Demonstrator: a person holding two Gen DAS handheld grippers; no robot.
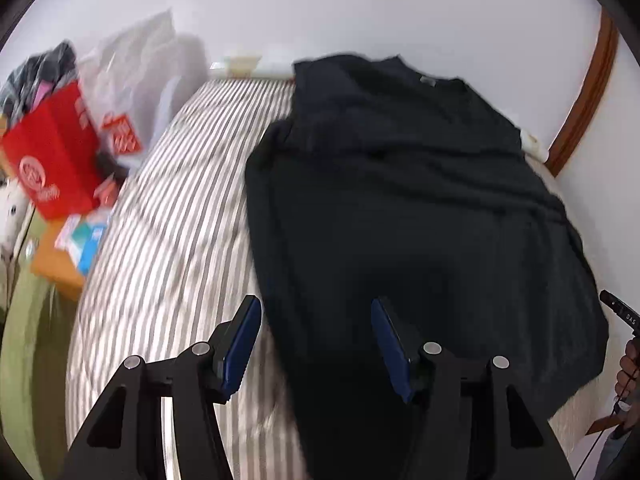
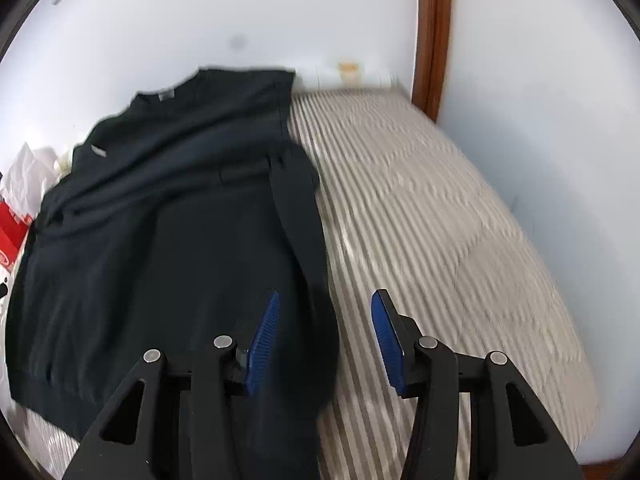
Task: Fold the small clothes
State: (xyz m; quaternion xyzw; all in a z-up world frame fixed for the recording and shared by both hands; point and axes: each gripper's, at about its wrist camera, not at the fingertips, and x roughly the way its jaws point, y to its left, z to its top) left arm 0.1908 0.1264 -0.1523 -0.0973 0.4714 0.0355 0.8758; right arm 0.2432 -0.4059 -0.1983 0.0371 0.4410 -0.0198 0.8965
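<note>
A black long-sleeved top [image 1: 400, 208] lies spread on a striped bed [image 1: 168, 208], collar toward the far wall. My left gripper [image 1: 316, 340] is open and empty above the top's near left edge. In the right wrist view the same top [image 2: 160, 240] lies left of centre, with one sleeve [image 2: 296, 216] folded along its right side. My right gripper [image 2: 324, 332] is open and empty above the near end of that sleeve, over the striped bed [image 2: 440, 240]. A bit of the right gripper shows at the right edge of the left wrist view [image 1: 620, 312].
A red box [image 1: 56, 156], white plastic bags [image 1: 136, 80] and other clutter sit beside the bed on the left. A white wall runs behind the bed, with a brown wooden frame [image 2: 432, 36] at the right corner. Bare striped bedding lies right of the top.
</note>
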